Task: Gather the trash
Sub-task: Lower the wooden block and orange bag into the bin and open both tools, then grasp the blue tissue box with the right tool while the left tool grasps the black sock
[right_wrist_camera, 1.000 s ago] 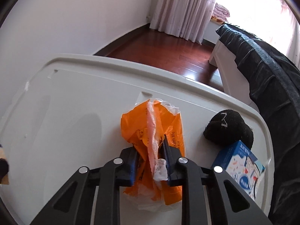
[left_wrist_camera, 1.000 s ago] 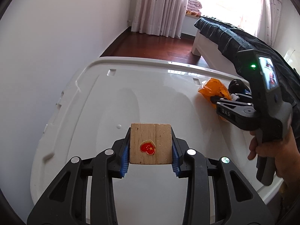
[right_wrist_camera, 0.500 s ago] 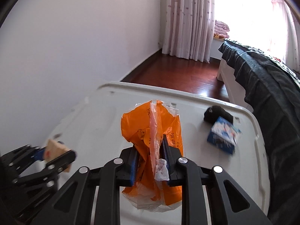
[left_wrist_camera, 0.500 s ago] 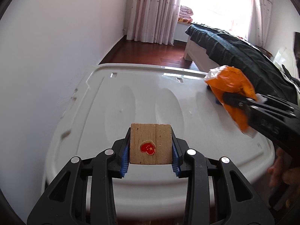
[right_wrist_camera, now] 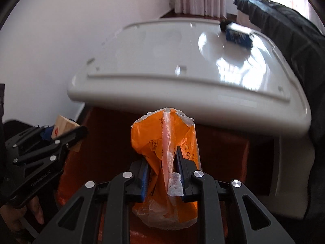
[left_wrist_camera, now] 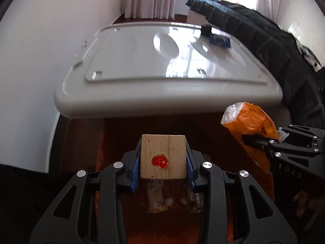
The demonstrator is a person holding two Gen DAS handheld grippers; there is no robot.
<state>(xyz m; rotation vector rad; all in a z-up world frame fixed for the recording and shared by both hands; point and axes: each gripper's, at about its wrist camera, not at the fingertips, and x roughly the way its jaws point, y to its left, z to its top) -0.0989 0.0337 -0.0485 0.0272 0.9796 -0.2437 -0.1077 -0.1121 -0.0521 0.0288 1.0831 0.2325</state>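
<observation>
My left gripper (left_wrist_camera: 163, 162) is shut on a wooden block (left_wrist_camera: 163, 155) with a red heart sticker; it also shows in the right wrist view (right_wrist_camera: 64, 126). My right gripper (right_wrist_camera: 162, 172) is shut on a crumpled orange plastic wrapper (right_wrist_camera: 164, 142), which also shows at the right of the left wrist view (left_wrist_camera: 249, 124). Both grippers hang in front of and below the white plastic lid (left_wrist_camera: 162, 89), over an orange-lined bin (left_wrist_camera: 162, 213) that holds some scraps (left_wrist_camera: 156, 203).
A blue carton (right_wrist_camera: 238, 36) and a dark object (left_wrist_camera: 206, 31) lie at the lid's far right. A dark-covered bed (left_wrist_camera: 274, 46) runs along the right. A white wall (left_wrist_camera: 40, 40) is on the left. Curtains and dark wood floor lie beyond.
Both grippers have pulled back off the lid and down over the bin, still holding the block and the wrapper. The lid now sits above and ahead of them.
</observation>
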